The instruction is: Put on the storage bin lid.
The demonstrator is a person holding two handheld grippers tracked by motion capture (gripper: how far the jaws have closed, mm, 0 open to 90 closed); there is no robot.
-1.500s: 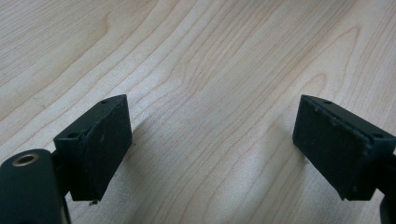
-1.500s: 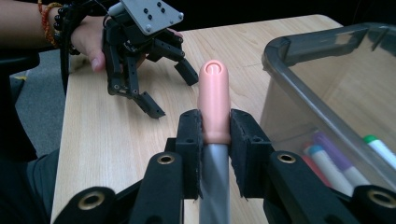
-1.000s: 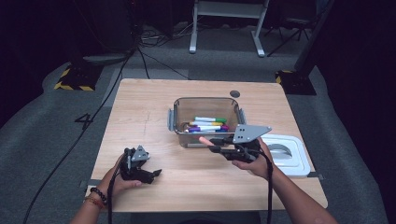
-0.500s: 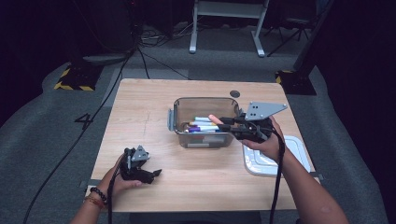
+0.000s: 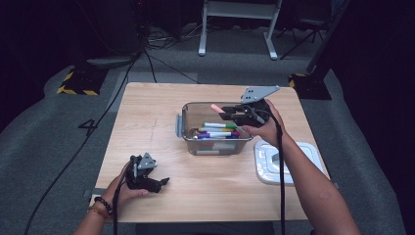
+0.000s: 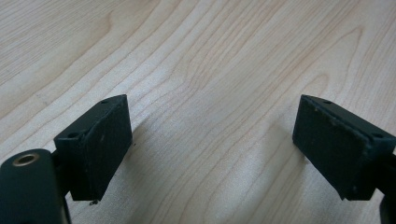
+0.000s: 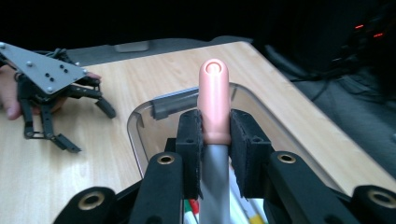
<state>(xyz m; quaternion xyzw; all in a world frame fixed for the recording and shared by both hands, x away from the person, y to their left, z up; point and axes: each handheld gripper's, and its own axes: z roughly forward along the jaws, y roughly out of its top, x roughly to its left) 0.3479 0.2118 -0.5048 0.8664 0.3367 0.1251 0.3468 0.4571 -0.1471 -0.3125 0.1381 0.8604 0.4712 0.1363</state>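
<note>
From above, I am holding the right gripper (image 5: 226, 111) over the clear box (image 5: 190, 113) of markers (image 5: 219, 130) near the table's (image 5: 147, 112) far right corner, with the lid (image 5: 308, 150) lying by the right edge. The left gripper (image 5: 161, 183) is resting near the left front corner.

Left gripper view: its fingers (image 6: 100, 140) are standing wide apart, gripping nothing.

Right gripper view: its fingers (image 7: 245, 140) are clamping a pink-capped marker (image 7: 214, 100) above the box (image 7: 140, 133).

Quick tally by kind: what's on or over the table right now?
Hand-held grippers: 2, left hand-held gripper and right hand-held gripper
Clear bin: 1
Bin lid: 1
Pink-capped marker held in the right one: 1
Markers in the bin: several, too overlapped to count
Total: 5, plus the binned markers
</note>
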